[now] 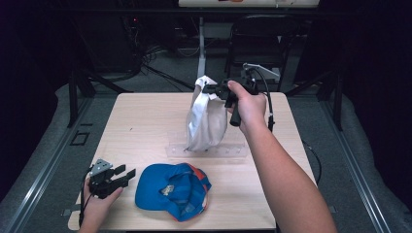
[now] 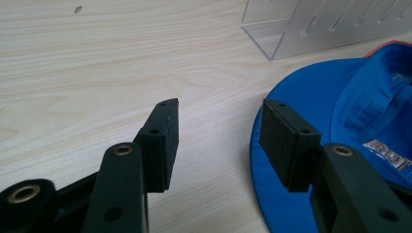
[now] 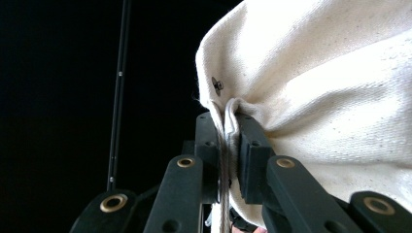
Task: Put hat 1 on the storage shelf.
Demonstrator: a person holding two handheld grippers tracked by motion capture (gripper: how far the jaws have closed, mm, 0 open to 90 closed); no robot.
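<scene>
One white cap (image 1: 206,119) was held up in the upper middle of the high view, hanging above a clear plastic rack (image 1: 206,151) that lay across the centre of the table (image 1: 145,121). Its top edge was pinched by the right gripper (image 1: 210,89), whose jaws were closed tight on a fold of the cream cloth (image 3: 311,97); in the right gripper view that fold was seen squeezed between the two black pads, just under a small metal eyelet (image 3: 217,85). The lower end of the white cap was seen close to the rack, though contact could not be judged.

Near the bottom centre of the high view, a blue cap (image 1: 172,190) with an orange edge was laid upside down on the table. Just to its left, the left gripper (image 1: 125,174) was rested at the lower left, its jaws spread apart with nothing between them; its right pad was seen over the blue brim (image 2: 301,97).
</scene>
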